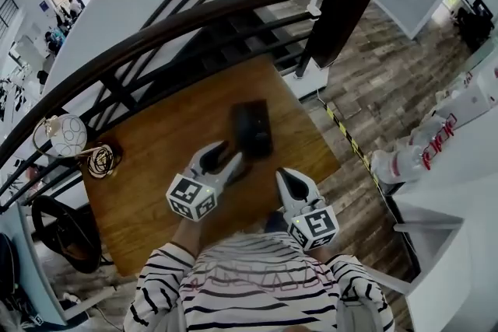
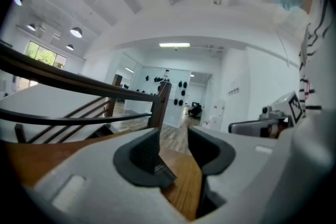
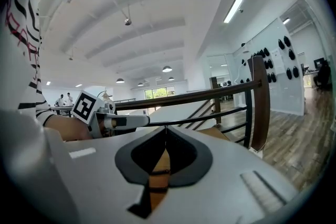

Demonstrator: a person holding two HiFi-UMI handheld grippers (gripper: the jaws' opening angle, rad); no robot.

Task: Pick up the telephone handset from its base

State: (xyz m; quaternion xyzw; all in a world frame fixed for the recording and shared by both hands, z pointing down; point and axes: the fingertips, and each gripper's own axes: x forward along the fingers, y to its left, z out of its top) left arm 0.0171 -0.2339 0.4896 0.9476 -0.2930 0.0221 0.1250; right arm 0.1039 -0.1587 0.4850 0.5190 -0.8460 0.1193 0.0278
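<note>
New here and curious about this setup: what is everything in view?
Table: one, brown wood, centre.
Telephone: one, black, on the table, ahead of the grippers.
Round ornament: one, white, table's left corner.
Railing: one, dark, curving behind the table.
Tape: one strip, yellow-black, floor right of the table.
Shirt: one, striped, bottom edge.
Left gripper: one, grey, over the table, jaws apart, empty.
Right gripper: one, grey, over the table's near edge, jaws together.
</note>
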